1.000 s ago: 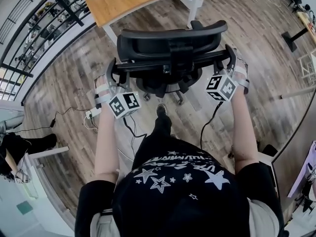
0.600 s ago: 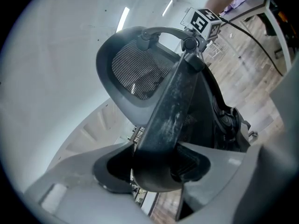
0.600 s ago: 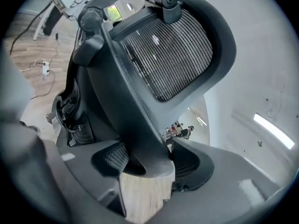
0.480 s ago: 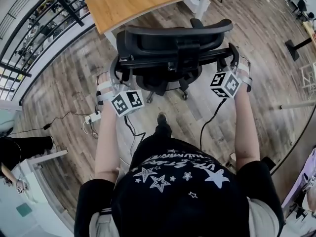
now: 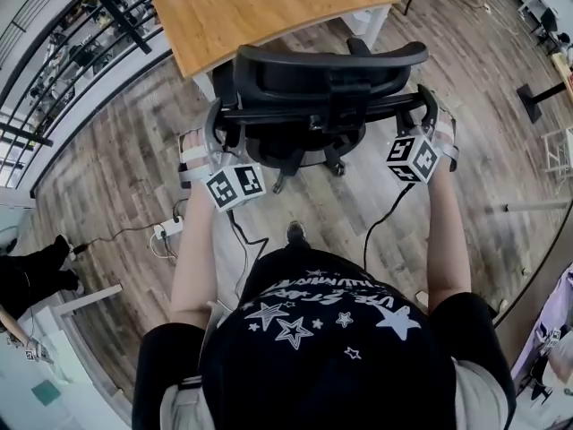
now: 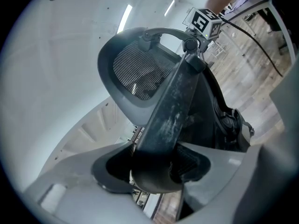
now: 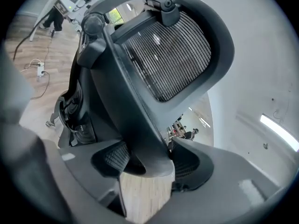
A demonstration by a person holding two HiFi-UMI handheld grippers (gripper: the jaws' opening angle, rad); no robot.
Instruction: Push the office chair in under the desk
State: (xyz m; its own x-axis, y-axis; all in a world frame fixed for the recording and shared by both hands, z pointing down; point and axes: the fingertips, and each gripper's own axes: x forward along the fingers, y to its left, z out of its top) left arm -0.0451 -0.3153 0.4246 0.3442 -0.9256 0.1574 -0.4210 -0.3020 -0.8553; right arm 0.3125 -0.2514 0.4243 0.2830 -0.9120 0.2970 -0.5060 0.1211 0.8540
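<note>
Black top (image 5: 327, 325) printed with white stars and white lettering; short black sleeves; one dark shoe (image 5: 295, 233); white straps (image 5: 191, 161) across both hands; left claw (image 5: 213, 131) and right claw (image 5: 430, 107) each bear a white cube (image 5: 235, 187) with black square markers and trail a black cable (image 5: 376, 222); grey jaws, ribbed black pads (image 6: 188, 157).

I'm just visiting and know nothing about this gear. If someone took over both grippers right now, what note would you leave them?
Left gripper: shut on a side bar of the office chair.
Right gripper: shut on the opposite side bar.
Chair: at the near edge of the desk, backrest toward the grippers.
Done: chair gripped on both sides, facing the desk.
Left: push it forward until the seat is under the desktop, then let go.
</note>
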